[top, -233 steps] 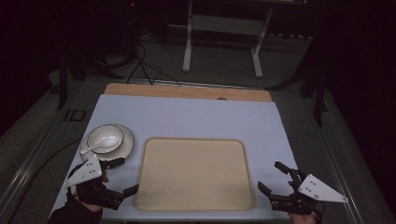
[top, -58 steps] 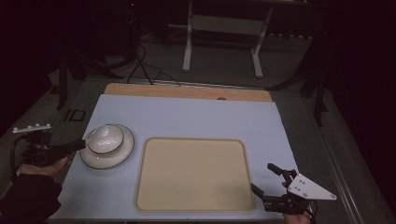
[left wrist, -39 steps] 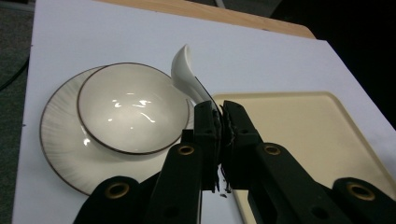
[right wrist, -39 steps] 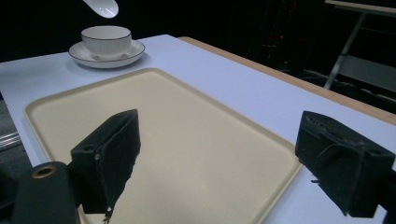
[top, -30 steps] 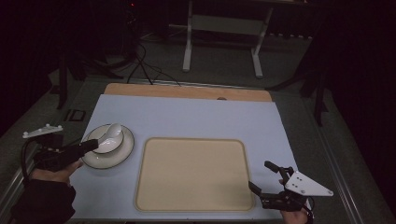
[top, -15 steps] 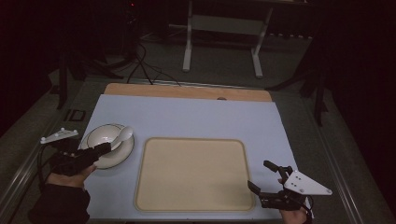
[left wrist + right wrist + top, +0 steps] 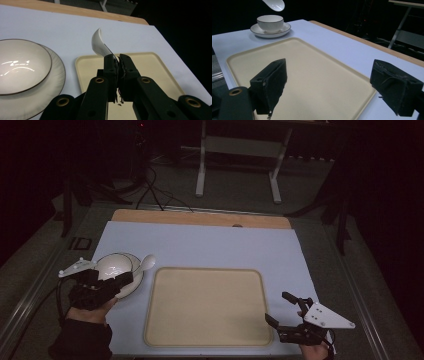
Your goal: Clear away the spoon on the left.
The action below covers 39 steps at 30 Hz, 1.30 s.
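- Left claw (image 7: 117, 65) clenched on the handle of a white spoon (image 7: 100, 45), ladle end pointing up and away, lifted clear of the bowl (image 7: 22, 65) and its saucer (image 7: 56, 82).
- From the high view, spoon (image 7: 146, 262) hanging just off the far right of the bowl (image 7: 114, 266), between the crockery and the beige tray (image 7: 207, 307); left claw (image 7: 117, 282) over the saucer's near rim.
- Right claw (image 7: 329, 85) released, jaws wide apart, parked low over the near right corner of the tray (image 7: 312, 75); nothing between the jaws.
- Likely step: carrying the spoon across to the tray and setting it down there.
- Best done by keeping the clench firm, since the glazed handle looks slick and is pinched only near its end.
- Worth travelling level and high enough to clear the tray's raised lip (image 7: 82, 60), then lowering until the ladle end touches before letting go.
- Sensible to avoid swinging back over the bowl, where a knock could shift the bowl on the saucer.
- Better to lay the spoon flat in the left part of the tray, well apart from the right claw (image 7: 287, 317), leaving room on the bench (image 7: 225, 250) side for whatever comes after.
- Release only once the handle rests, opening the jaws slowly to stop a roll.
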Motion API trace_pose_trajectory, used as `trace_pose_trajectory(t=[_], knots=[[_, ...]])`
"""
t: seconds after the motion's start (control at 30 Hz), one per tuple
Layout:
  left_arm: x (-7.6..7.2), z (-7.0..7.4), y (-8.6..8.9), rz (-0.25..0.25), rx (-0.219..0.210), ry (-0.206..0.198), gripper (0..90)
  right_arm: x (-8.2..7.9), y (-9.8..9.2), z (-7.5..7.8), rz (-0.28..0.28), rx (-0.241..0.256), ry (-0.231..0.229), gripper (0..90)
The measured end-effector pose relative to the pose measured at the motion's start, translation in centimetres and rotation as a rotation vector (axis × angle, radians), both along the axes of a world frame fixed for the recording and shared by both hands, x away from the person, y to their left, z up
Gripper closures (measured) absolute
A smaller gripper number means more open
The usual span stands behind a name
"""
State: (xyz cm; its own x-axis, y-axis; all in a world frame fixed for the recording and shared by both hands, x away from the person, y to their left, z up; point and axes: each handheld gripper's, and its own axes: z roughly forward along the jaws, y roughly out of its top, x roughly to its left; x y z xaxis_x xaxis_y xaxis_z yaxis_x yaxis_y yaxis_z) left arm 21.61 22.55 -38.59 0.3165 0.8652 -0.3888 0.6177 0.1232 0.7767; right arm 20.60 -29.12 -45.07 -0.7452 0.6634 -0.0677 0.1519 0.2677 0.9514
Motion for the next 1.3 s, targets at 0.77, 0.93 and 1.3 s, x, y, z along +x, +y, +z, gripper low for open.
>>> trace_pose_trajectory(t=[0.77, 0.93, 1.3], knots=[[0.2, -3.2, -6.1, 0.047, -0.015, -0.007, 86.0, -0.1, 0.0, 0.0, 0.001, 0.005, 0.005, 14.1], [0.4, -4.1, -6.8, 0.057, -0.032, 0.003, 85.9, -0.1, 0.0, 0.0, 0.004, 0.005, 0.003, 14.1], [-0.3, -6.1, -8.9, 0.117, -0.034, -0.028, 85.9, -0.1, 0.0, 0.1, 0.006, 0.004, -0.002, 14.3]])
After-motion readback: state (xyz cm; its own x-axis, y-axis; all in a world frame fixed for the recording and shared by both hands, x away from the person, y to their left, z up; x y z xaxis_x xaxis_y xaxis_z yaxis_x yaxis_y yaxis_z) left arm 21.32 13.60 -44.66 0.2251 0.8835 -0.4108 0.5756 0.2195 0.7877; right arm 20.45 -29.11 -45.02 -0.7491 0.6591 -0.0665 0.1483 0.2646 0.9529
